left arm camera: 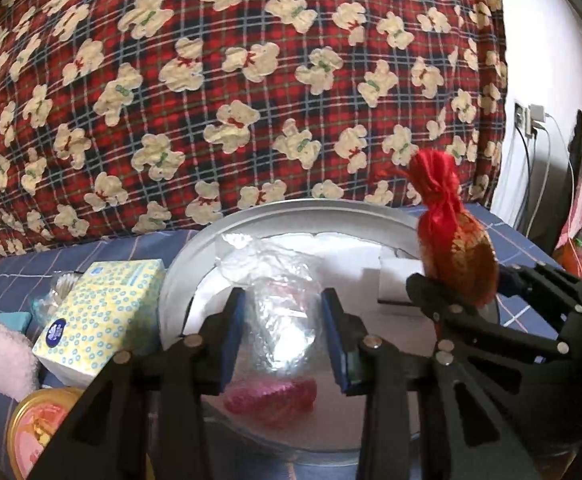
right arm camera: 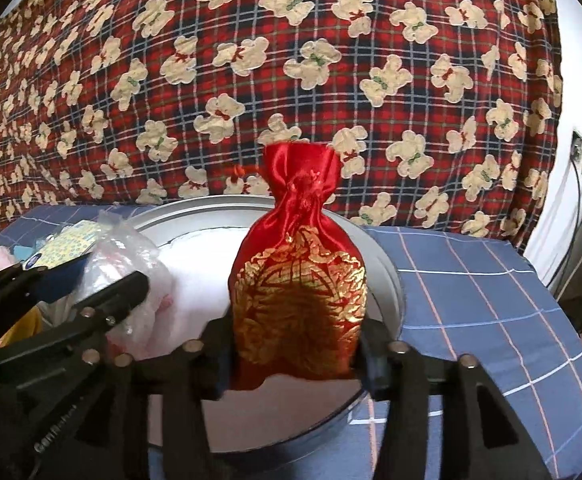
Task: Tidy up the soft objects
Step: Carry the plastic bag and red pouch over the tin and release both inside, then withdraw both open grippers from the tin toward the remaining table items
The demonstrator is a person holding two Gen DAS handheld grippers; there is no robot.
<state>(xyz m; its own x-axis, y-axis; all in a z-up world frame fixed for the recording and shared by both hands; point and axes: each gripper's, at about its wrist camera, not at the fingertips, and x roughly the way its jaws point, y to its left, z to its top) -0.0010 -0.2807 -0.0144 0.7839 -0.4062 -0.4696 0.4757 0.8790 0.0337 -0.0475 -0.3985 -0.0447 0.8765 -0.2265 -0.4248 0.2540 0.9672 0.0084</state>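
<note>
A clear plastic bag (left arm camera: 281, 312) with something pink in its bottom sits between the blue pads of my left gripper (left arm camera: 284, 320), which is shut on it over a round silver tin (left arm camera: 251, 210) lined in white. The red satin pouch (right arm camera: 299, 280) with gold embroidery stands upright between the fingers of my right gripper (right arm camera: 297, 356), above the tin's right side (right arm camera: 387, 264). Its sides are not pinched in, so the jaws look open around it. The left wrist view shows the pouch (left arm camera: 457, 256) and right gripper (left arm camera: 471, 280) at right. In the right wrist view my left gripper (right arm camera: 79, 280) is at left.
A big red plaid quilt with bears (left arm camera: 251, 80) rises behind the tin. A yellow tissue pack (left arm camera: 99, 312), a pink fluffy item (left arm camera: 7, 356) and a gold-rimmed round lid (left arm camera: 39, 424) lie left of it on the blue checked sheet (right arm camera: 471, 280). Wall socket and cables (left arm camera: 531, 120) are at right.
</note>
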